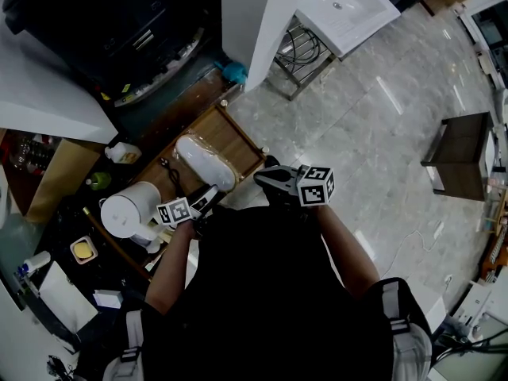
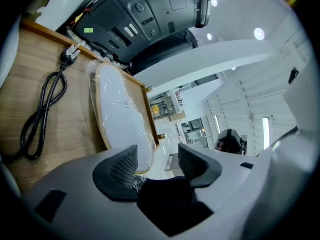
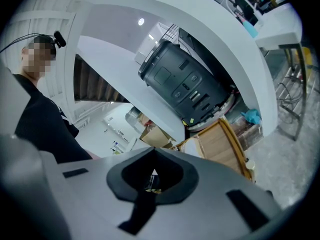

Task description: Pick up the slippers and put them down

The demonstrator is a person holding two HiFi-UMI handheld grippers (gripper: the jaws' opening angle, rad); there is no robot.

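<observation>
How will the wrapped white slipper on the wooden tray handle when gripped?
Probably slippery: the slipper sits in glossy, crinkled wrap that could slide under a grip. Likely light and bendy, given its thin sole edge. Unlikely to roll; it lies flat on the tray.

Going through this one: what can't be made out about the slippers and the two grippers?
- Head view: one wrapped slipper shows on the wooden tray; whether the film holds a pair is unreadable through the glare.
- Left gripper view: the left gripper's open fingers hide the slipper's near end.
- Right gripper view: the right gripper's shut fingers block whatever lies just ahead.
</observation>
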